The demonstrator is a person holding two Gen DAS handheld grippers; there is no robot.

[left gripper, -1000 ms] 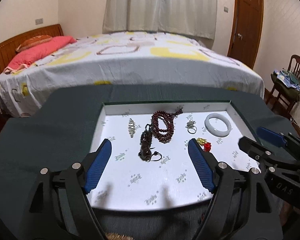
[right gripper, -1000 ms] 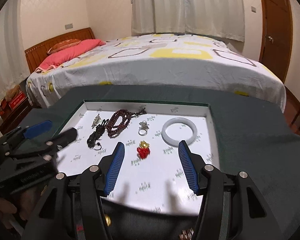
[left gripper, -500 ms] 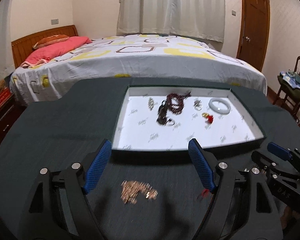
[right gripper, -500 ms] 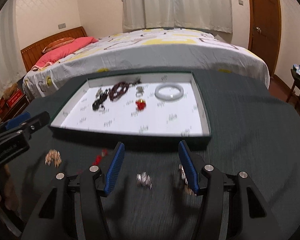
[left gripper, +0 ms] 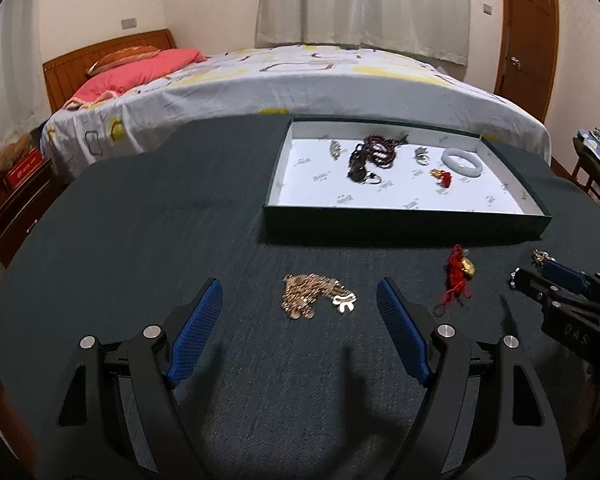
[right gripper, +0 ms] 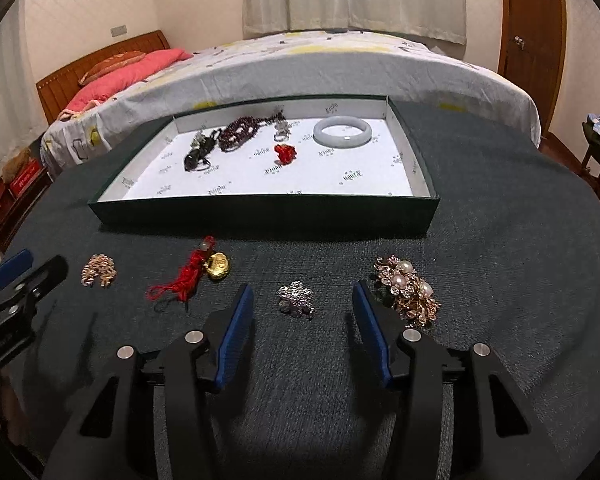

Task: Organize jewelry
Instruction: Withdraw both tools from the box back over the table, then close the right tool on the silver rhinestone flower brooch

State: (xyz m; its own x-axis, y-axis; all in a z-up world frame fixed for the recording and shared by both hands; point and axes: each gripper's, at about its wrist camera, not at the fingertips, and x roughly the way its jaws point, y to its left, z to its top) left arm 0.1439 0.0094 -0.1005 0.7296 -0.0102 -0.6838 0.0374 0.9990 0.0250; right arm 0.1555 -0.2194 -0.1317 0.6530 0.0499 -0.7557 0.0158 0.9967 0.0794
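Left fingers [left gripper: 300, 308]: spread wide and empty, touching nothing; your left gripper hangs just above the counter [left gripper: 140, 240] with the gold chain [left gripper: 314, 296] lying between the tips.
Right fingers [right gripper: 302, 306]: also wide apart and empty; your right gripper frames the silver flower brooch [right gripper: 296, 298], apart from both pads.
Gold chain: light, limp, likely to slip and trail; pinch the bunched middle, not a loose end.
Silver flower brooch: small, stiff, light; close on its opposite edges.
Pearl brooch [right gripper: 408, 290]: just right of your right finger; probably delicate, so grip its metal rim.
Red tassel charm [right gripper: 198, 272]: soft cord, hard gold piece; lies left, nearer the tray.
Tray [right gripper: 260, 212]: far side of the counter, already holding beads, a bangle [right gripper: 342, 131] and small pieces.
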